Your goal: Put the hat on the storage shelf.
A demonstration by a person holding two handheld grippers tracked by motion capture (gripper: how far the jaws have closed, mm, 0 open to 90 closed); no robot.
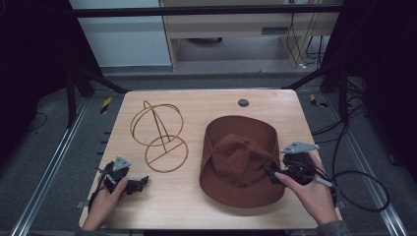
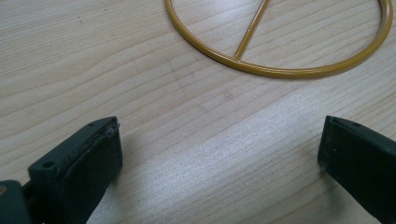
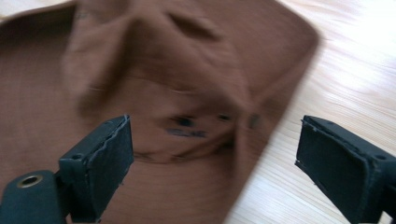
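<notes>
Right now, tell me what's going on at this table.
A person holds a gripper in each hand at a wooden table. The right gripper, jaws open, is at the right brim of a brown hat lying flat. The left gripper sits open over bare wood near the round base of a yellow wire hat stand, touching nothing.

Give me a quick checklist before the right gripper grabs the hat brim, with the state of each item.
1. Right gripper open wide enough for the brim: ok, its fingers stand well apart.
2. Brown hat lying flat on the table, crown up: ok.
3. Brim edge between the right fingers: ok, one sits over the hat and one over bare wood, though the right gripper view is blurred.
4. Wire hat stand upright and free: ok, it stands apart from the hat.
5. Left gripper out of the way: ok, open, low over bare wood near the stand's base ring.
6. Fingers touching the brim yet: cannot tell.
</notes>
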